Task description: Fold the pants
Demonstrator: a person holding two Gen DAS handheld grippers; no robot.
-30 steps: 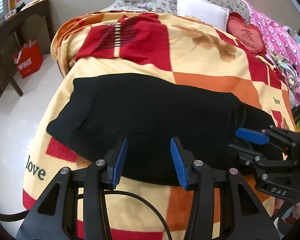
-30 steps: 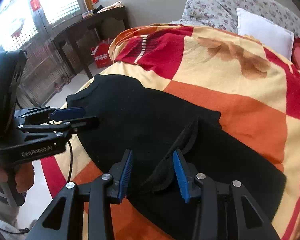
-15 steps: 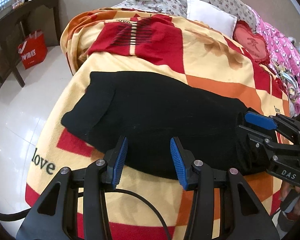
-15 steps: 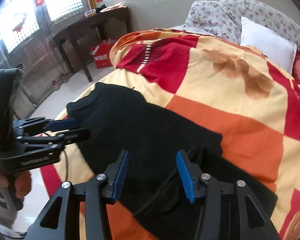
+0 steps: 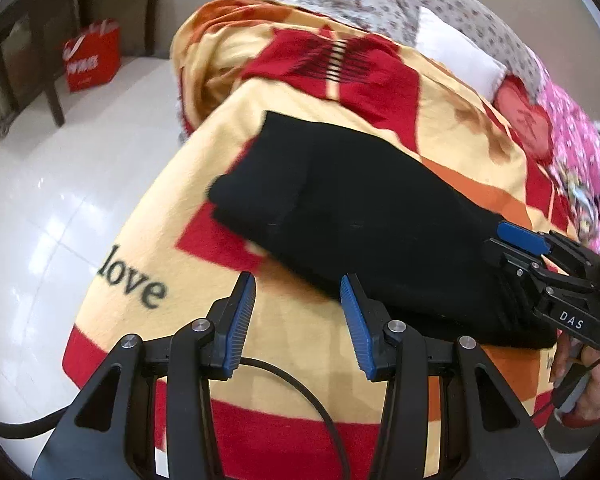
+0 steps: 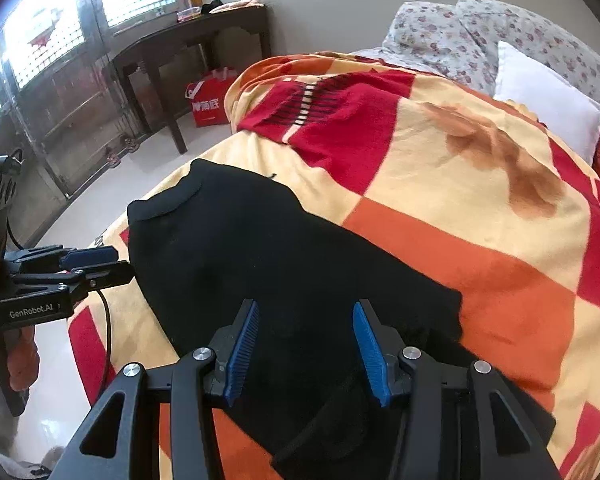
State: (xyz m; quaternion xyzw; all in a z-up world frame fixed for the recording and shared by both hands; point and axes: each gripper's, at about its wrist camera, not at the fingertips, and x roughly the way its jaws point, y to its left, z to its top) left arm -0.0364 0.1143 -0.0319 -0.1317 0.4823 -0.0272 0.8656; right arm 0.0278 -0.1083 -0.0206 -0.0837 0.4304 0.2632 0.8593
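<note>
Lying lengthwise across blanket point(image 6: 480, 184): pants point(image 6: 260, 256)

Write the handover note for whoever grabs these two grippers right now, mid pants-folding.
Left gripper: open, empty, over the checked red, orange and yellow blanket just off the near edge of the black fabric pants.
Right gripper: jaws have just been opening; open, hanging above the pants' folded end, pads not pressing the cloth.
Pants: flat across the blanket on the bed, one end already doubled over under the right gripper.
Done: a first fold, it seems.
Left: probably take the far end with the left gripper and fold it across, then smooth.
</note>
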